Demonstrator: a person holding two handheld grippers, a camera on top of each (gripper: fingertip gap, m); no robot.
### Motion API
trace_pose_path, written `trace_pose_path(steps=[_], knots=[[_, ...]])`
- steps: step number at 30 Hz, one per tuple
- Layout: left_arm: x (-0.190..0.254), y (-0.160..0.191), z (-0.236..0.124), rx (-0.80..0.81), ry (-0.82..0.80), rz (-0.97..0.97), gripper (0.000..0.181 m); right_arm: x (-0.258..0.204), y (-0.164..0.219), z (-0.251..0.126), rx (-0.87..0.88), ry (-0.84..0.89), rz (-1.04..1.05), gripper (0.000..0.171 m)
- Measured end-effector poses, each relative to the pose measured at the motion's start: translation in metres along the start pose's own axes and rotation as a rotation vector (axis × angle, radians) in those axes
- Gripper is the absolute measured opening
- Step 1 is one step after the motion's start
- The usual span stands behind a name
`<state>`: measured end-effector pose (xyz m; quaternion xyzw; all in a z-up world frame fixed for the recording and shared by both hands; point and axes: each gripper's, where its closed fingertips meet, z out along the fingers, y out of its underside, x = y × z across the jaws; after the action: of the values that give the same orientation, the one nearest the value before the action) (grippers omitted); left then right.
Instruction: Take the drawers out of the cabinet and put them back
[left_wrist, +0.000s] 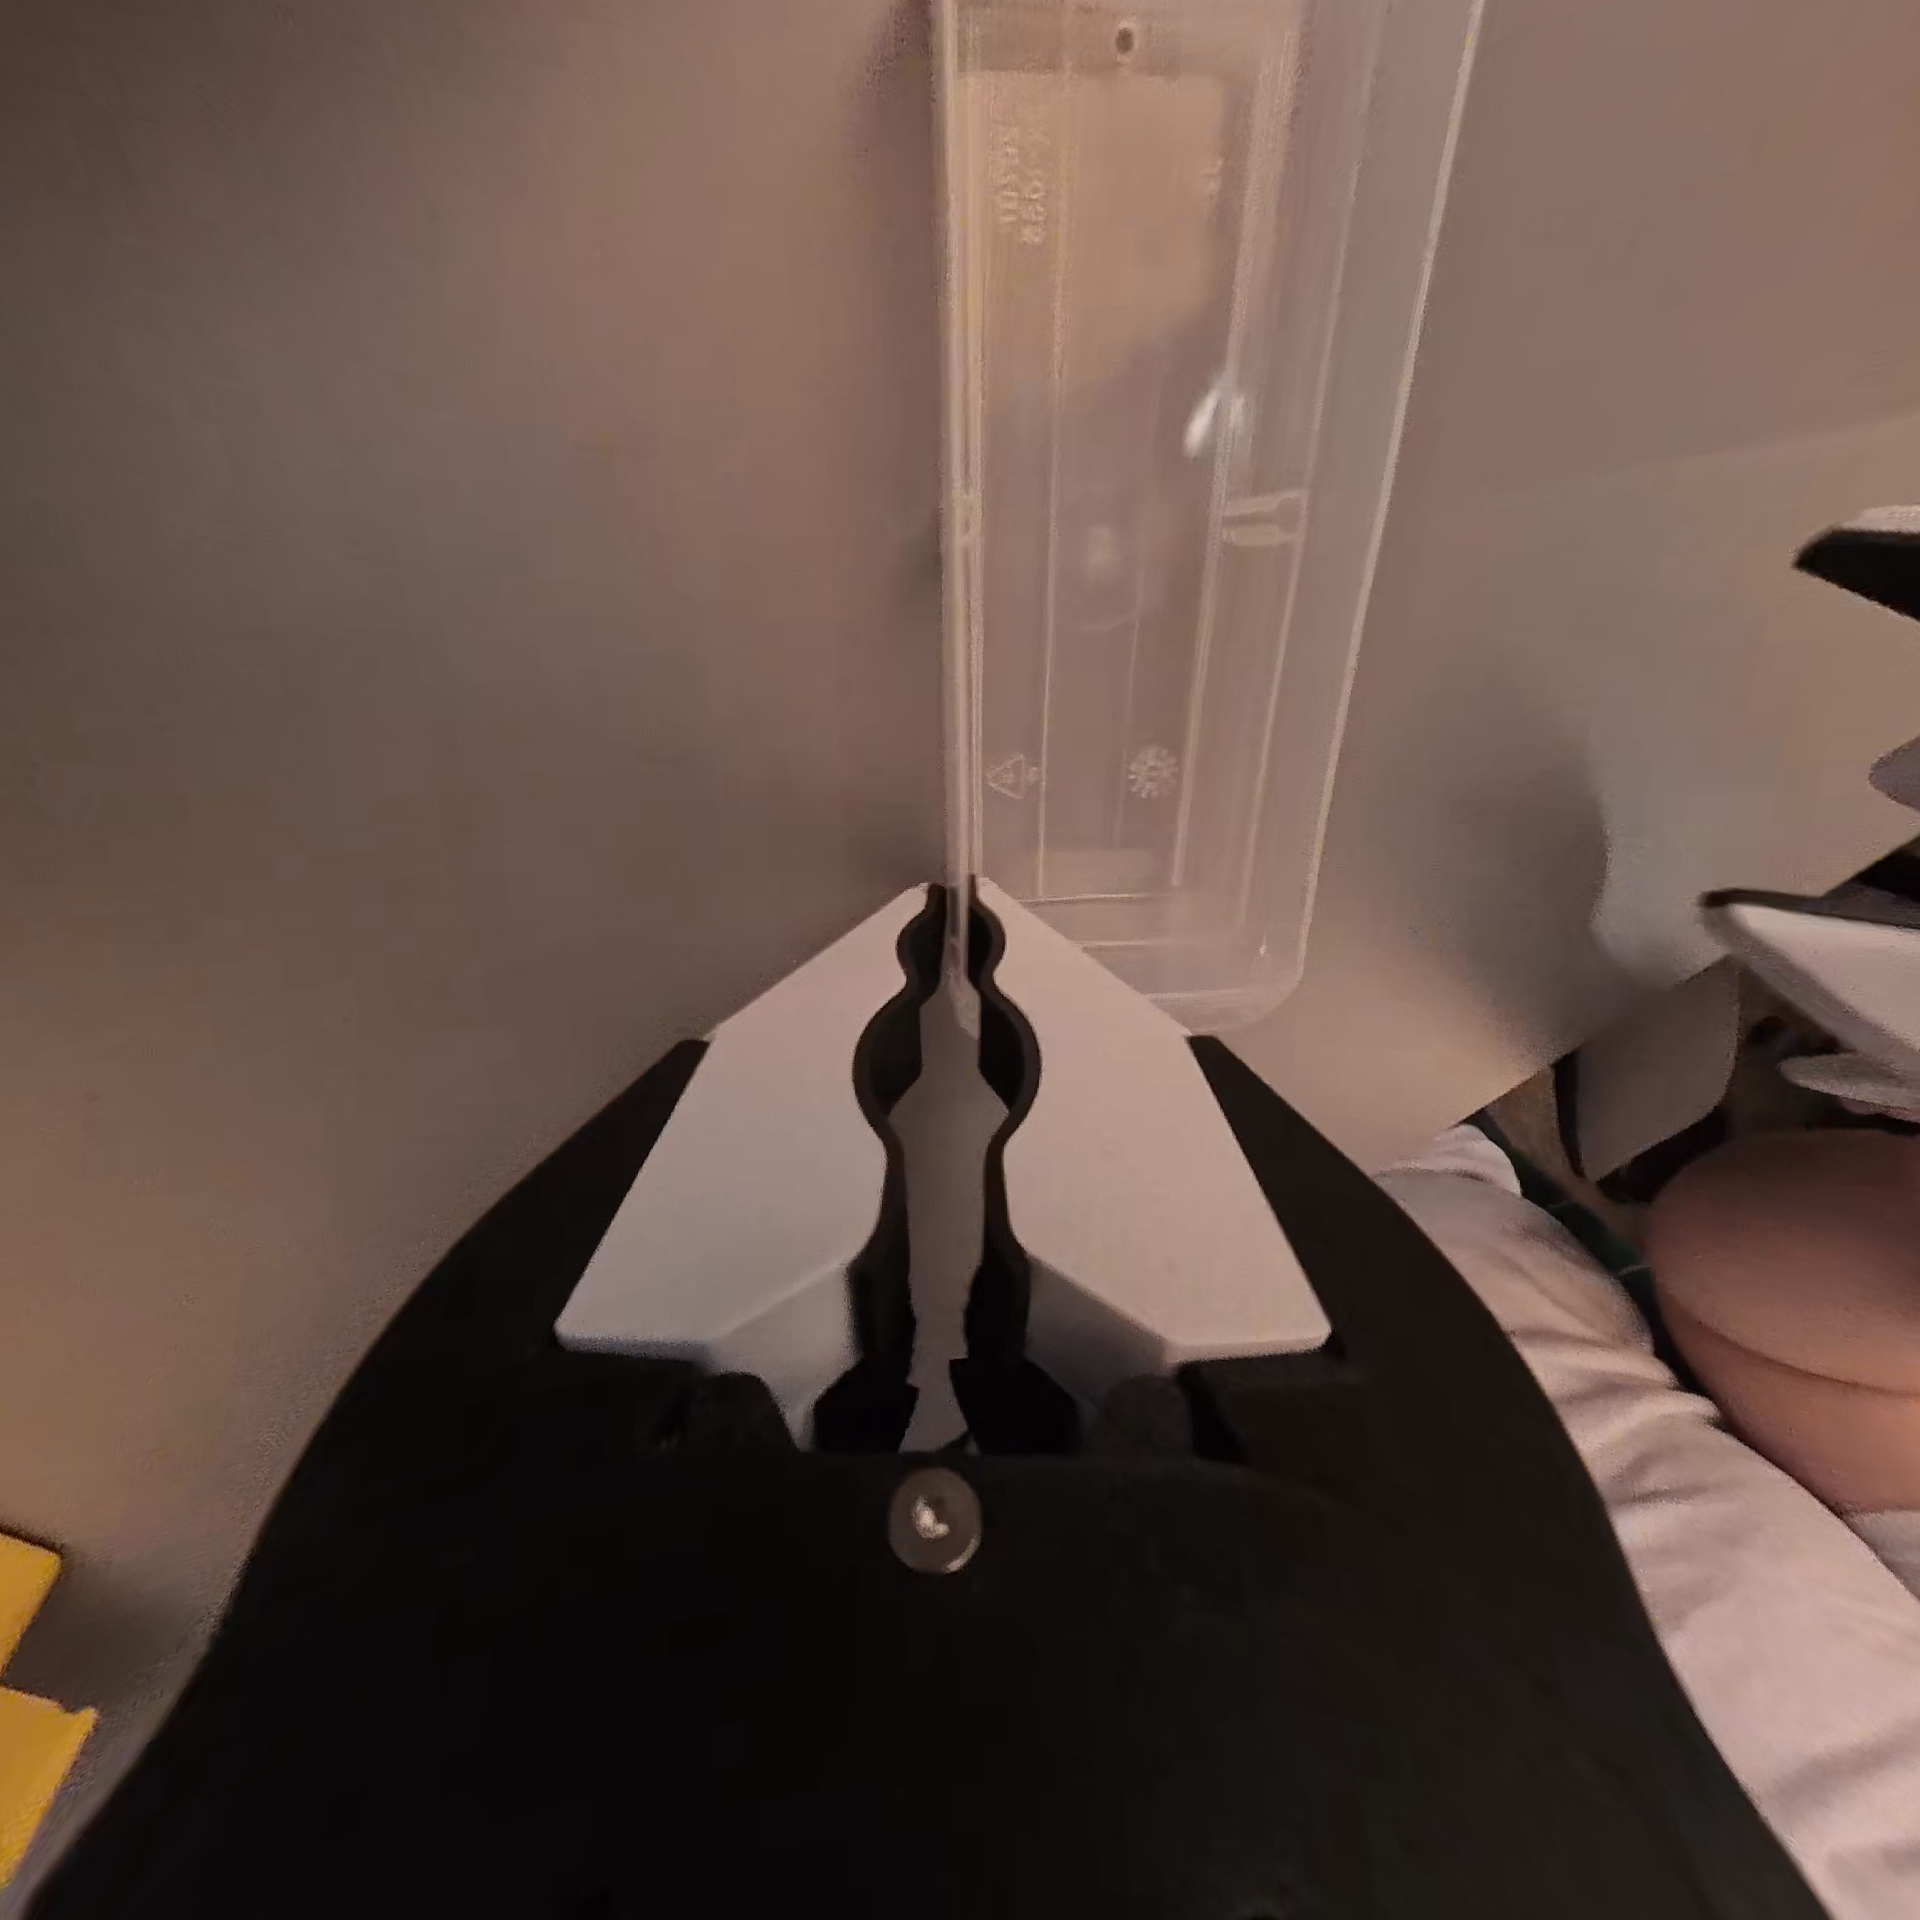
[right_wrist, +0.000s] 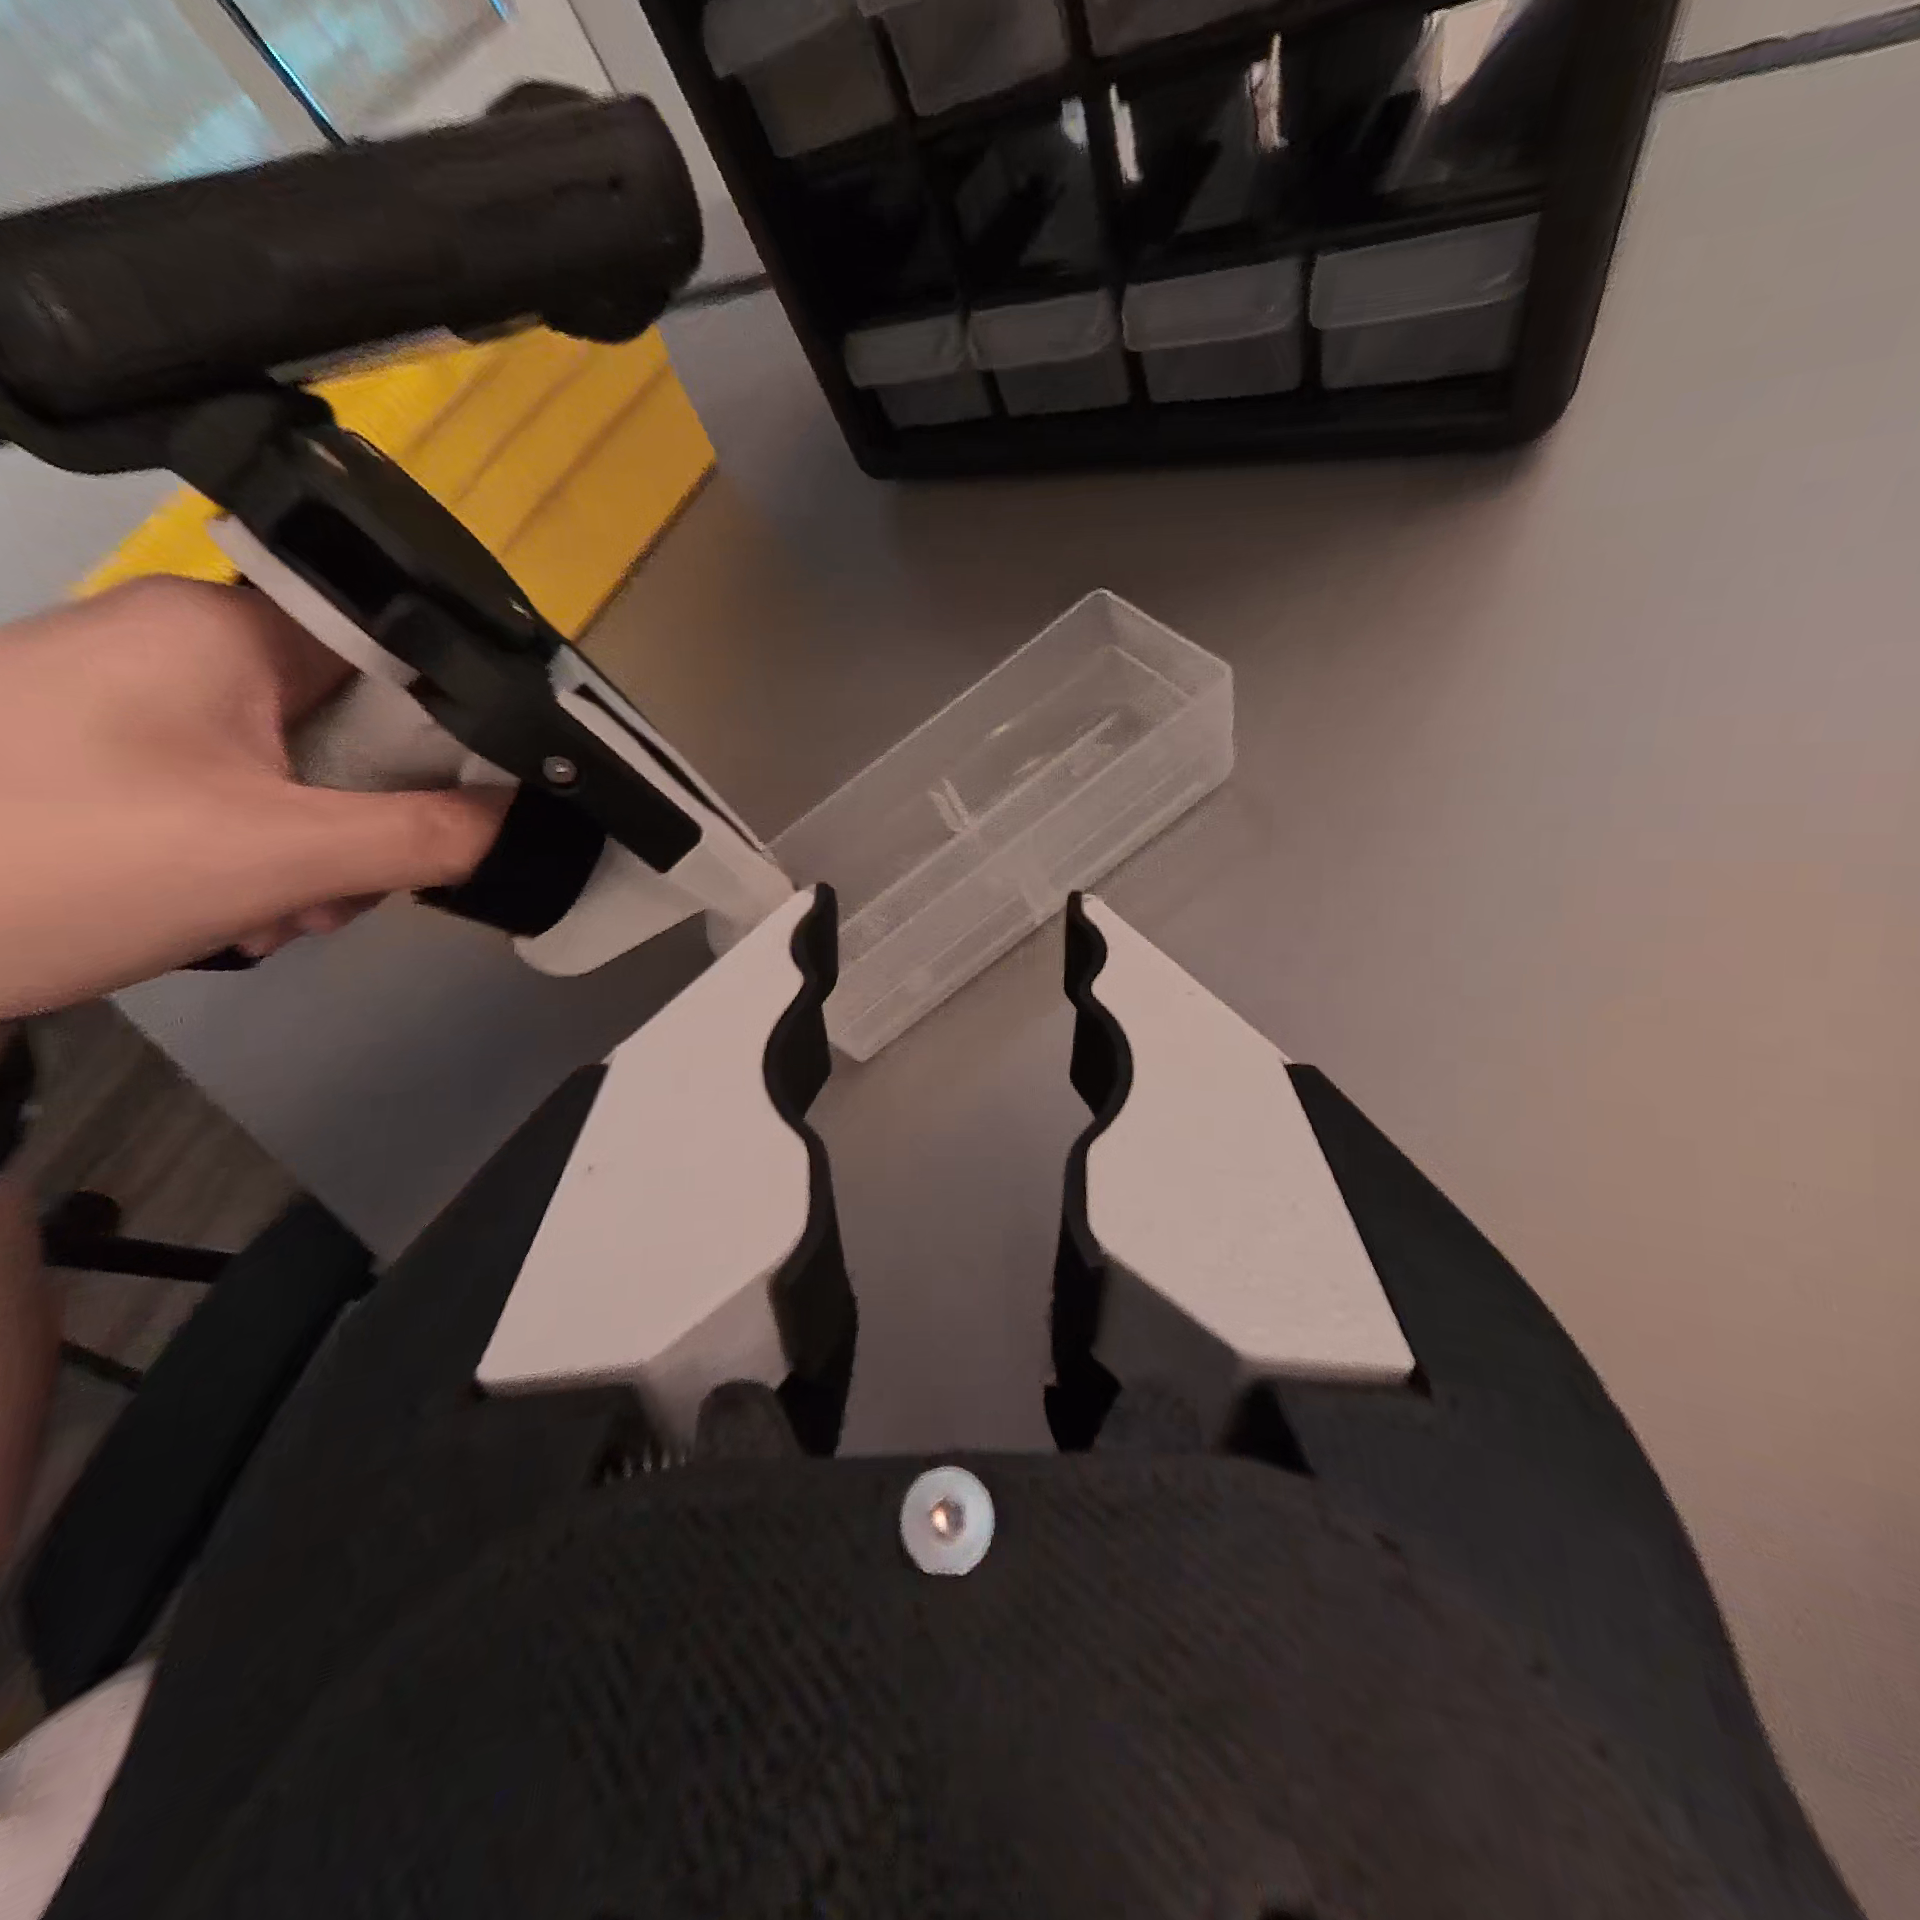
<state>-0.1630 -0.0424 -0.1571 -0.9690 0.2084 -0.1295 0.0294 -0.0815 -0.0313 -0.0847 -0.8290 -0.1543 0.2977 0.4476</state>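
Note:
A clear plastic drawer (left_wrist: 1174, 468) lies on the grey table, out of the cabinet. My left gripper (left_wrist: 958, 904) is shut on the drawer's thin side wall at its near end. In the right wrist view the same drawer (right_wrist: 1039, 790) lies in the middle of the table, with the left gripper (right_wrist: 774, 878) pinching its near left corner, held by a hand (right_wrist: 187, 790). My right gripper (right_wrist: 948, 914) is open and empty, just in front of the drawer. The black cabinet (right_wrist: 1558, 343) stands at the back with several clear drawers in it and some dark slots.
A yellow box (right_wrist: 540, 457) sits on the table left of the cabinet; it also shows in the left wrist view (left_wrist: 31, 1704). The table's near left edge (right_wrist: 239, 1060) drops off to dark chair parts. A person's arm and white cloth (left_wrist: 1766, 1278) are at right. Some 11 cm of space lies between my two pairs of fingers. My right tips are roughly 20 cm from the black cabinet (right_wrist: 1558, 343).

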Motion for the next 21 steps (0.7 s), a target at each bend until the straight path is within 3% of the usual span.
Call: trace_pose_path(steps=[3, 8, 15, 21], knots=[[0.02, 0.006, 0.003, -0.029, 0.121, 0.01, 0.01, 0.002, 0.005, 0.009, -0.071, 0.074, -0.06, 0.042], [0.062, 0.0, 0.004, 0.064, 0.321, 0.086, 0.02, 0.011, 0.015, 0.013, -0.165, 0.127, -0.093, 0.049], [0.071, -0.001, -0.022, 0.229, 0.49, 0.085, 0.021, 0.003, 0.027, 0.013, -0.235, 0.011, -0.03, 0.061], [0.06, 0.009, -0.031, 0.253, 0.476, 0.106, 0.021, 0.009, 0.036, 0.014, -0.298, 0.077, -0.086, 0.06]])
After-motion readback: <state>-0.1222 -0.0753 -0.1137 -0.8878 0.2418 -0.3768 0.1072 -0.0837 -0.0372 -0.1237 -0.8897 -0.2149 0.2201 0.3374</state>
